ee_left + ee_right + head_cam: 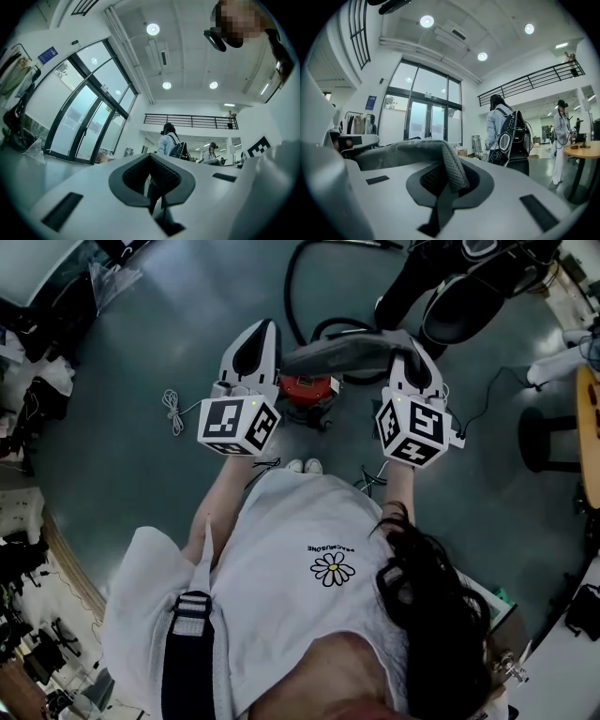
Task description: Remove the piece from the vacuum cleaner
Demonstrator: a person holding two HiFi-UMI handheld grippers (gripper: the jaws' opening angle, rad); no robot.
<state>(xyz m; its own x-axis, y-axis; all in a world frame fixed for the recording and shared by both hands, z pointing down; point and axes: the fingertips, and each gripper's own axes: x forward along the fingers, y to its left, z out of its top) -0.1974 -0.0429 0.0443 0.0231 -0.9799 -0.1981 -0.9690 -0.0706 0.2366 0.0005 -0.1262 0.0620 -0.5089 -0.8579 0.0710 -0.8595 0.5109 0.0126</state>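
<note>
My right gripper (405, 345) is shut on one end of a grey, mesh-textured piece (339, 354), held level at chest height. The piece runs leftward toward my left gripper (264, 332) and stops short of it. The left gripper's jaws stand together with nothing between them. Below both, on the floor, sits the red vacuum cleaner (309, 388) with its black hose (298, 292) looping away. In the right gripper view the grey piece (408, 152) folds down into the closed jaws (445, 180). The left gripper view shows bare jaws (152, 180) pointed up at the room.
A white cable (173, 411) lies on the floor at the left. Black equipment (459, 296) and a stool (548, 437) stand at the right. A person with a backpack (506, 131) stands ahead, beside a round table (583, 152). Clutter lines the left edge.
</note>
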